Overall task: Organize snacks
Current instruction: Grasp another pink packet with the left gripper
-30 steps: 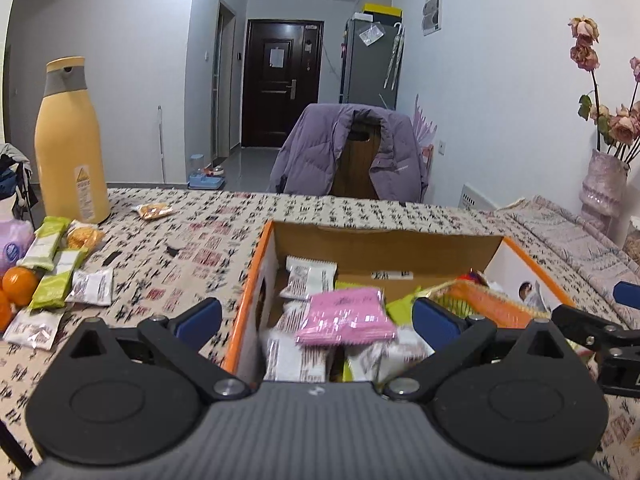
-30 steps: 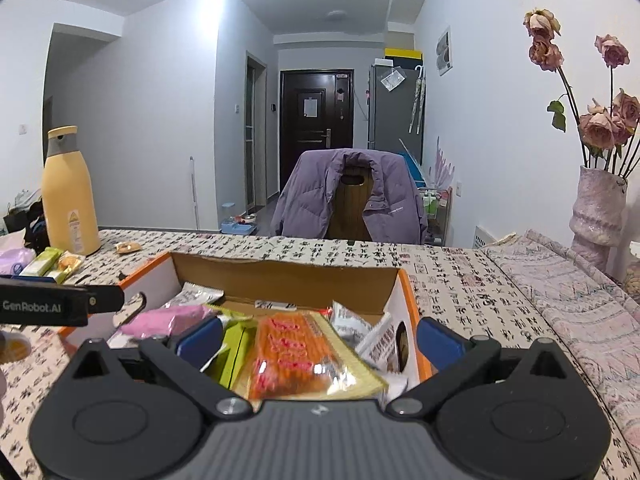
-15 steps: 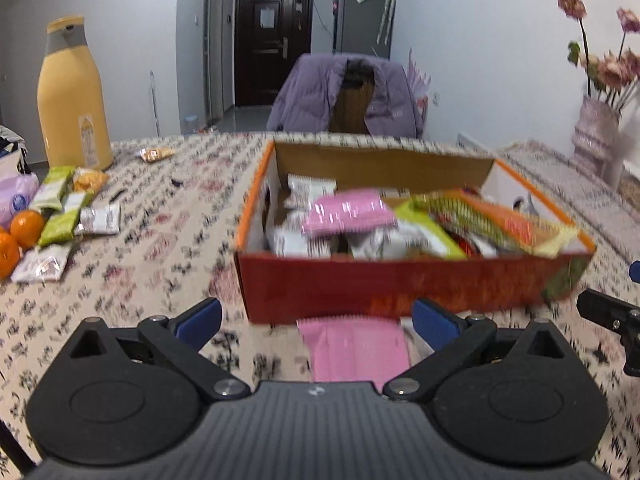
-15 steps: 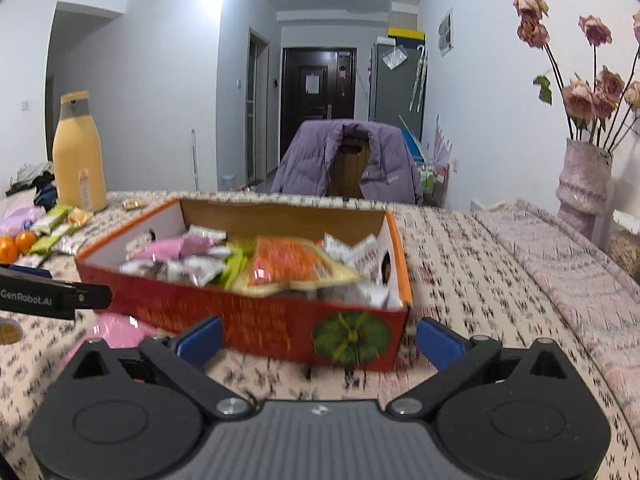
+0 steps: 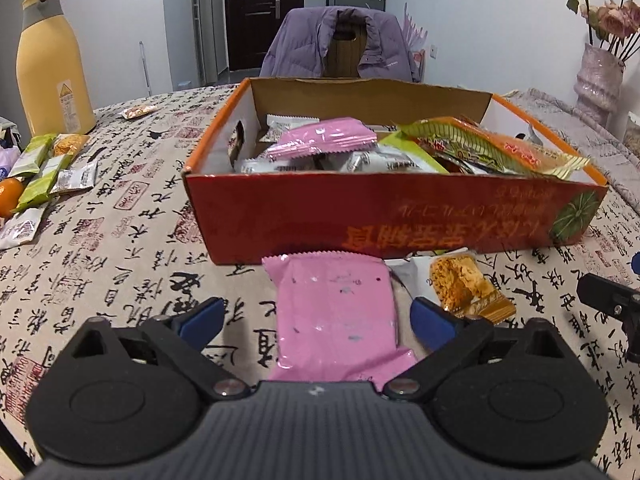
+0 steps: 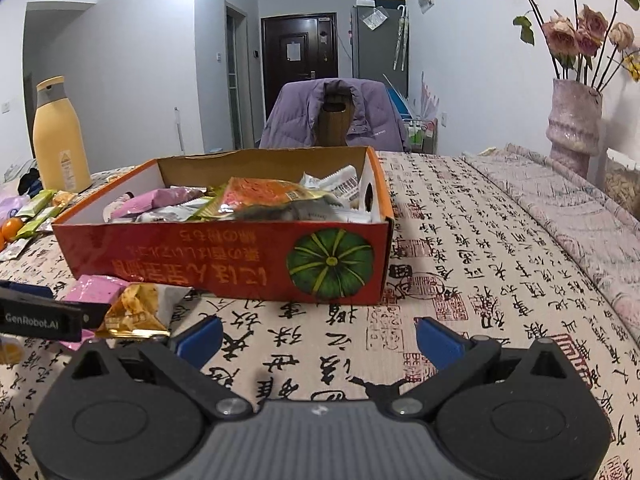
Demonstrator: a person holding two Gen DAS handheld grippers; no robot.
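The left hand-held gripper [image 5: 316,322] hovered low over the worktop [image 5: 132,248], its jaws spread wide and just then closing slightly. A pink snack packet [image 5: 338,312] lay flat between the blue fingertips [image 5: 202,316], and neither pad touched it. Just to the right of that packet lay a small clear wrapper holding an orange snack [image 5: 464,284], partly over a white wrapper.

The right hand-held gripper [image 6: 318,338] stood fully open above bare patterned cloth, with nothing between its jaws.

Directly behind the pink packet stood the red cardboard box [image 5: 400,216], open at the top and touching the packet's far edge or nearly so. The box held a second pink packet [image 5: 324,142], several white wrappers and a large orange-and-green bag [image 5: 492,148].

Further left on the worktop, well apart from the box, lay green bars [image 5: 40,168], small white packets and an orange fruit [image 5: 8,196]. Behind these stood a tall yellow bottle [image 5: 52,64].

Beyond the far edge stood a chair draped with a purple jacket [image 5: 340,44], and a vase of dried roses [image 6: 576,128] stood at the right.
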